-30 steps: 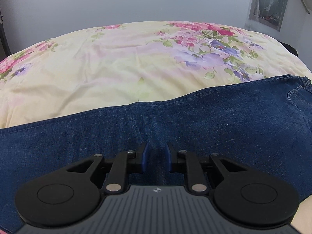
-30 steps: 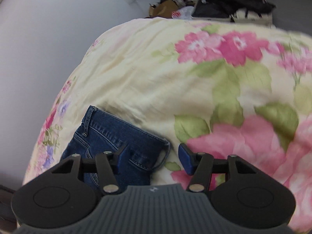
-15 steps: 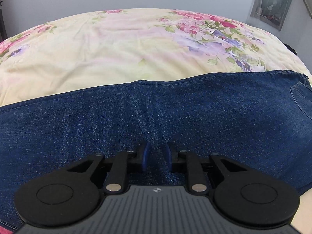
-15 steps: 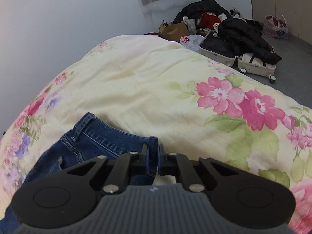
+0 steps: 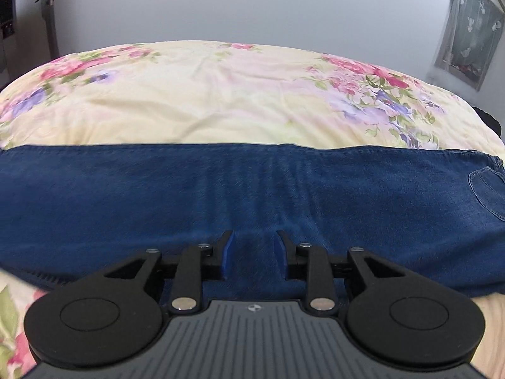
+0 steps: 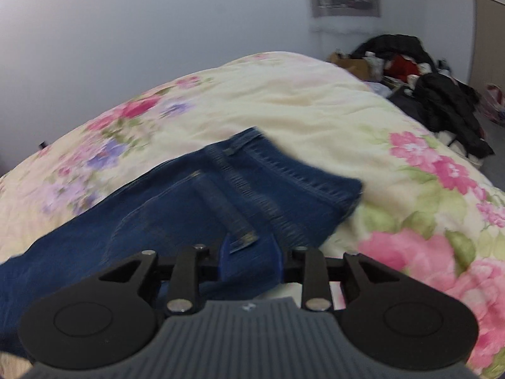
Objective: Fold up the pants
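Your left gripper and right gripper (jaws just widening) each straddle the jeans; grip unclear.

Count, both views together.

Pants: one pair, blue denim; one back pocket showing in the left wrist view.

Bed cover: one, cream with pink and purple flowers.

Tools: two, left tool and right tool, each with two blue pads.

Wall hanging: one.

Door with handle: one, left wrist view.

Heap of dark clothes and bags beyond the bed: one heap; separate items too jumbled to count.
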